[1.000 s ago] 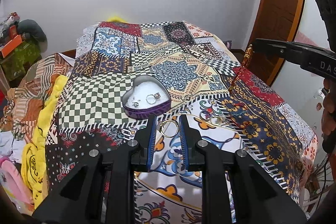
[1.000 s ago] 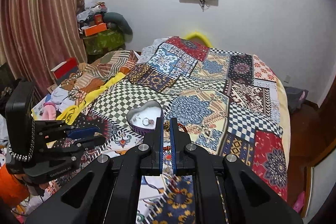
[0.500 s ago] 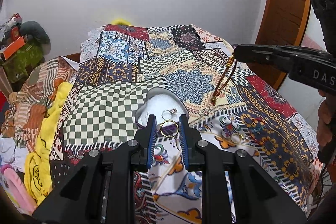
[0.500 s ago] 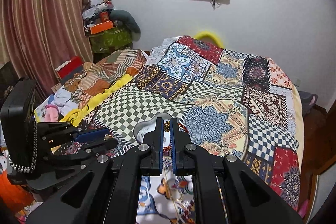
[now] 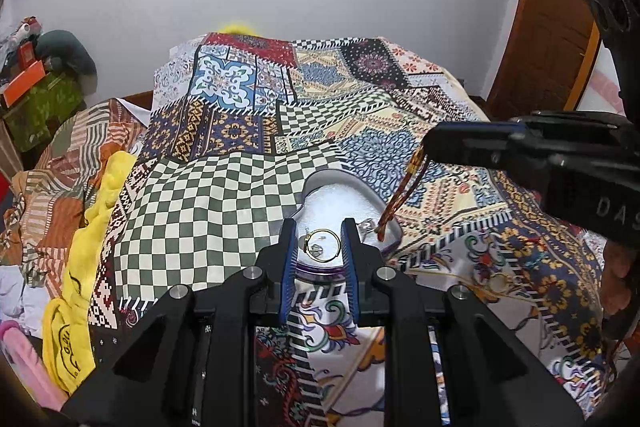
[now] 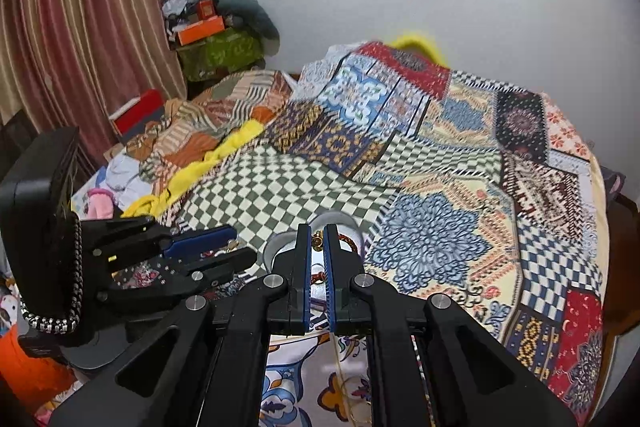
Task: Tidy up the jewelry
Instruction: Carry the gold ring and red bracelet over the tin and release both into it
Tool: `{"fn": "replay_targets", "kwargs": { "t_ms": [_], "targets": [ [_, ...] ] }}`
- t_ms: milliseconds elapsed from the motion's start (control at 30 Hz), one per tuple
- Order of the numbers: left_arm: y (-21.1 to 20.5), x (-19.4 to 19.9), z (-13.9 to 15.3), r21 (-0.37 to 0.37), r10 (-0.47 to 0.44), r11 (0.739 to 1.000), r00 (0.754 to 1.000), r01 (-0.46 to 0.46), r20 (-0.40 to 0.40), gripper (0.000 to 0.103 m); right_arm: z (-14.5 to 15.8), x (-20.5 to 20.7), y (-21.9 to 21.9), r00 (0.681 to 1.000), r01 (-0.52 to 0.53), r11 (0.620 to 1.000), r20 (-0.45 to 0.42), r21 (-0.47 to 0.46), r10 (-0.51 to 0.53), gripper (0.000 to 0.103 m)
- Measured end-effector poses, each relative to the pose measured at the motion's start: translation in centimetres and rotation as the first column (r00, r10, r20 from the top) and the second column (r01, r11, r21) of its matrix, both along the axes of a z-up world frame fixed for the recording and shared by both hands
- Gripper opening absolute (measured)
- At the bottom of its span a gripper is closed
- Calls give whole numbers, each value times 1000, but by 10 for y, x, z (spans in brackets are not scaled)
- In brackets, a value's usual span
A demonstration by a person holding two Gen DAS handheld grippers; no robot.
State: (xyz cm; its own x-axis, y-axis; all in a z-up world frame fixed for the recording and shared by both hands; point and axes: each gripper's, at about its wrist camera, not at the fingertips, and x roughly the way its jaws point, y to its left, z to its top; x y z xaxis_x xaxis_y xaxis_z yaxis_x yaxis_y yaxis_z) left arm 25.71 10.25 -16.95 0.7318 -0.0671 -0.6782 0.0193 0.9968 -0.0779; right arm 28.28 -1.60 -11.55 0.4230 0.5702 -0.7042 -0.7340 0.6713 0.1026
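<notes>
Two grippers work: our left gripper [image 5: 319, 240] clamps a gold ring [image 5: 322, 245] over the heart-shaped tin [image 5: 340, 187]; our right gripper [image 6: 317, 241] pinches a beaded bracelet [image 5: 402, 197].

Even, soft indoor light; fisheye-bent edges, dark corner vignette, slight blur.

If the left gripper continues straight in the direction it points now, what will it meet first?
Most likely the heart-shaped tin. The left gripper holds a gold ring just over the tin's near part, so ring and fingertips would reach its silver floor or near rim first. Depth is uncertain.
</notes>
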Motion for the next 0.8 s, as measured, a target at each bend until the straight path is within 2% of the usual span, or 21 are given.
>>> {"fn": "replay_targets", "kwargs": {
  "t_ms": [233,500,800],
  "targets": [
    [6,13,-15,-7,-5,1000,999,5,-32,21,-24,25,18,996,-16,997,-87,-71,10,5],
    [11,32,-27,-35,-29,999,998,27,-64,21,-39,49,28,988,-21,995,-153,-99,6,5],
    [4,45,-33,-13,-62,998,995,61,-81,21,-39,59,31,987,-23,993,-160,-120,3,8]
  ]
}}
